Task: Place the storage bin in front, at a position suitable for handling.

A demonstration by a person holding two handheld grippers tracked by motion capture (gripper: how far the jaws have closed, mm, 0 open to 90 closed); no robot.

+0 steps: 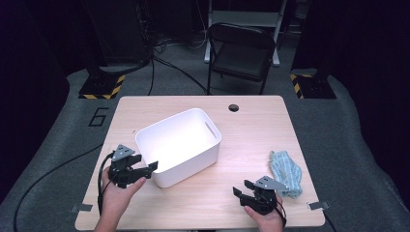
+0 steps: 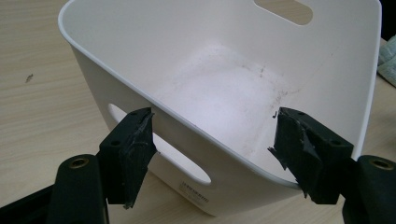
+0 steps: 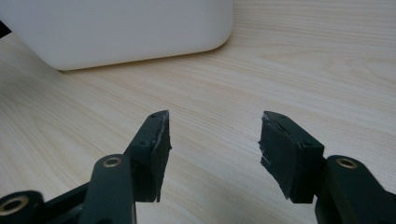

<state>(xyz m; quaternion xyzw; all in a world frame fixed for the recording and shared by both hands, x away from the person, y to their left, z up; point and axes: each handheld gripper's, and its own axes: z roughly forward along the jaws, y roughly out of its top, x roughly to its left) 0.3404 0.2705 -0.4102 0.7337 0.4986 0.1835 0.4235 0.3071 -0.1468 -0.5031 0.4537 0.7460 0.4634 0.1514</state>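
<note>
A white plastic bin [image 1: 191,166] with slot handles stands left of the table's middle, and nothing lies inside it [image 2: 224,93]. My left gripper [image 1: 151,169] is at the bin's near left corner, open. In the left gripper view [image 2: 212,144] one jaw is outside the wall by the handle slot and the other is over the rim on the inner side; neither pad presses on it. My right gripper [image 1: 241,189] is low over the bare wood near the front edge, open with nothing between its jaws [image 3: 214,140]. The bin's lower corner [image 3: 116,32] shows ahead of it.
A light blue cloth [image 1: 286,174] lies crumpled on the wooden table [image 1: 251,130] just right of my right hand; its edge [image 2: 387,60] shows past the bin. A cable hole [image 1: 234,107] is at the far edge. A black chair [image 1: 241,53] stands behind the table.
</note>
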